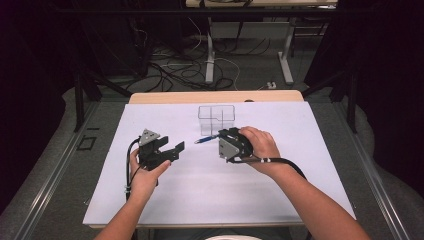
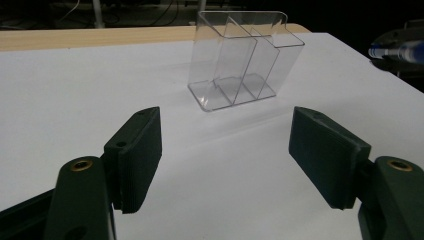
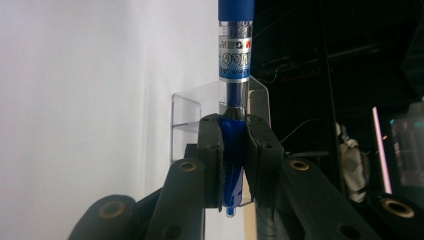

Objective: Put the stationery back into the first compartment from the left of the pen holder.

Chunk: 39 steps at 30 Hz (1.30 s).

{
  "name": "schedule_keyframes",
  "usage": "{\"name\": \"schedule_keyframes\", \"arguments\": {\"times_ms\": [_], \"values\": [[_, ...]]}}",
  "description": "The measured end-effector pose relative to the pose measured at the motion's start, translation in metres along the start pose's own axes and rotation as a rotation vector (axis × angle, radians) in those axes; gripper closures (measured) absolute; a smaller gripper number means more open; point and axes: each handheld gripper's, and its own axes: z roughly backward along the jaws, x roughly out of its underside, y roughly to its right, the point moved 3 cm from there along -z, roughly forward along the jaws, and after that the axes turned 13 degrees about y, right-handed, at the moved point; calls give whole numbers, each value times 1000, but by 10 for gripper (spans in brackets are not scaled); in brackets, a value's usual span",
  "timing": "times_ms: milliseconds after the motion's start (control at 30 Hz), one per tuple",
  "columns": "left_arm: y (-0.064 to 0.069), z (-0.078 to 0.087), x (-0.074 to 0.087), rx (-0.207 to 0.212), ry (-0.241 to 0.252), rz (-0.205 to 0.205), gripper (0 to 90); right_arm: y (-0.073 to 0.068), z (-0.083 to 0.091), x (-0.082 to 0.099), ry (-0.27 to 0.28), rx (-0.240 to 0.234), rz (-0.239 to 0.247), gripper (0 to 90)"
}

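My right gripper (image 3: 232, 150) is clenched on the blue pen (image 3: 233, 60), held above the table (image 1: 200, 190) just beside the clear organizer (image 1: 216, 118), while my left gripper (image 2: 225, 155) gapes with nothing inside.

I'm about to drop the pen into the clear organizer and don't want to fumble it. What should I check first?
1. Right gripper clamped on the blue pen: ok.
2. Pen lined up with the clear organizer: not ok, it lies level beside it in the high view.
3. Organizer upright, compartments free: ok.
4. Left gripper out of the way, jaws apart, nothing between them: ok.
5. White table surface free between pen and organizer: ok.
6. Which compartment fits best: cannot tell.
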Motion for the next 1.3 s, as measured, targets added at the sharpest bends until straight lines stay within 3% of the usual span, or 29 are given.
{"name": "schedule_keyframes", "arguments": {"times_ms": [200,433,667,900,1033,1300], "values": [[-3,6,3,-24,-1,3,220,20,-13,3,7,11,-146,794],[-6,11,7,-36,-7,-53,127,44,-34,-3,60,42,-371,795],[-8,15,8,-33,1,-21,56,63,-61,-1,114,65,-597,795],[-8,15,10,-20,-2,-21,43,68,-93,8,140,79,-789,794],[-9,14,12,-24,-6,-14,43,68,-106,14,151,106,-860,795],[-11,14,12,-25,-13,-9,44,58,-119,29,85,114,-933,785]]}}
